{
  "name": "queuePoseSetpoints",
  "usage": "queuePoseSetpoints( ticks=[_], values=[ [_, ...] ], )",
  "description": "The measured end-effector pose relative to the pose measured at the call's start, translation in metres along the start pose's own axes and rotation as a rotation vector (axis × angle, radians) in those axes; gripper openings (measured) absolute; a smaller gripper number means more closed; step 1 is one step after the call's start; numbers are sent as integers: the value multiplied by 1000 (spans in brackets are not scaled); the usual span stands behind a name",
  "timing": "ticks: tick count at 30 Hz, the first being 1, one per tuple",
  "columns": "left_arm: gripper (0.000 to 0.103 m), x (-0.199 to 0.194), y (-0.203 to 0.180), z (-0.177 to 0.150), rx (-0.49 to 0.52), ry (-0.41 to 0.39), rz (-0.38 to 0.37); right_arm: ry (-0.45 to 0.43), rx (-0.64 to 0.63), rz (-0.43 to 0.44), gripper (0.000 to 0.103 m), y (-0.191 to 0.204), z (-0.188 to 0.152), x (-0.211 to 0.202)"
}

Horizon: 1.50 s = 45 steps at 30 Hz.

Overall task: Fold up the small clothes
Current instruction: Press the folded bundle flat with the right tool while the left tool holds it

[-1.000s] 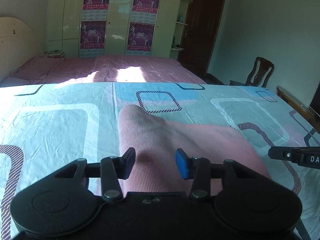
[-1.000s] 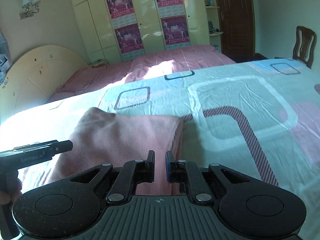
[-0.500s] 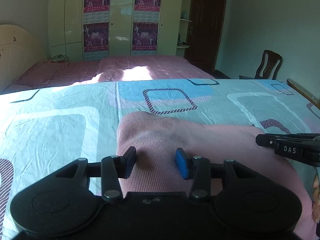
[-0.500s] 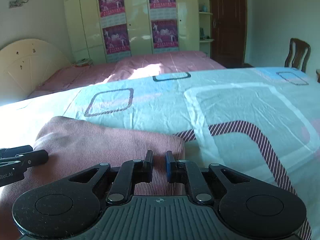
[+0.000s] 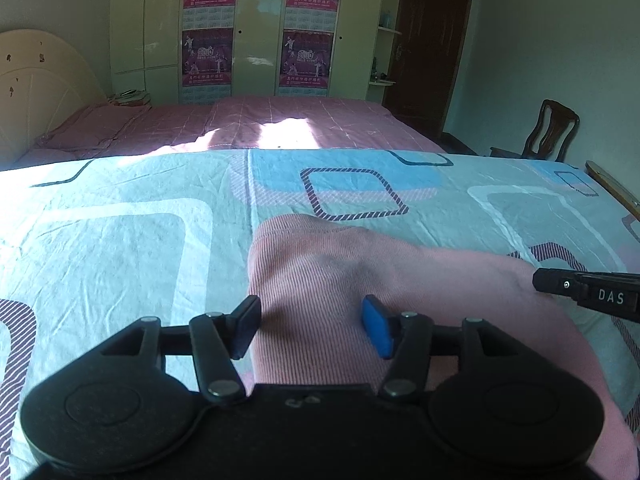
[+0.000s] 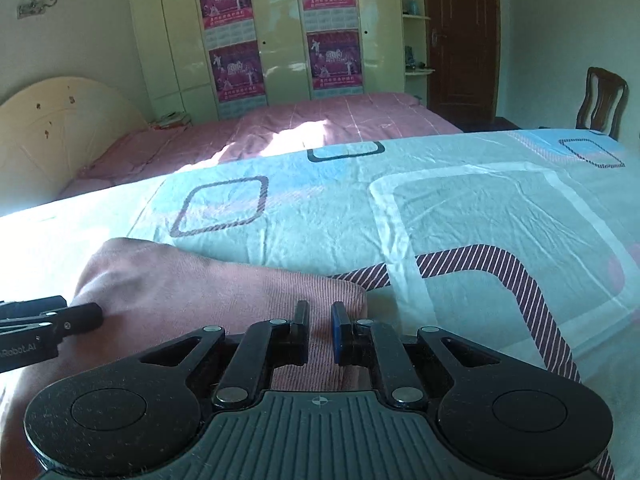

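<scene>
A pink ribbed garment lies folded on the light blue patterned bedsheet, its rounded fold at the far side. My left gripper hangs low over the garment's left part. Its jaws are opening, with cloth beneath them and no pad pressing on it. My right gripper sits at the right edge of the garment, its jaws nearly together with pink cloth pinched between them. Each gripper's tip shows in the other's view: the right gripper and the left gripper.
The bedsheet spreads wide to the right and far side. Beyond it stand a second bed with a pink cover, a cream headboard, a wardrobe with posters, a dark door and a wooden chair.
Both grippers have sunk and moved forward over the garment, which now lies flatter. The left jaws have spread wider; the right jaws stay the same.
</scene>
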<state>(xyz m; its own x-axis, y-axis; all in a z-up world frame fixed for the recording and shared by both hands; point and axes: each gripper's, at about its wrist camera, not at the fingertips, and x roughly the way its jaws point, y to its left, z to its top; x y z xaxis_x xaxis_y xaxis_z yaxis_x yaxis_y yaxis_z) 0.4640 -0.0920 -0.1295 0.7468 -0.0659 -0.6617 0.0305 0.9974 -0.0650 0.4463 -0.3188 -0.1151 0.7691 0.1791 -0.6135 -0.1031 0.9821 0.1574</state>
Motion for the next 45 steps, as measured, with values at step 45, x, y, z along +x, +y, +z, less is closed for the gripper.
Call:
queuePoseSetpoints(
  ticks=[45],
  values=[
    [56, -89, 7, -75, 10, 84, -127, 135, 59, -157, 27, 10, -114, -101]
  ],
)
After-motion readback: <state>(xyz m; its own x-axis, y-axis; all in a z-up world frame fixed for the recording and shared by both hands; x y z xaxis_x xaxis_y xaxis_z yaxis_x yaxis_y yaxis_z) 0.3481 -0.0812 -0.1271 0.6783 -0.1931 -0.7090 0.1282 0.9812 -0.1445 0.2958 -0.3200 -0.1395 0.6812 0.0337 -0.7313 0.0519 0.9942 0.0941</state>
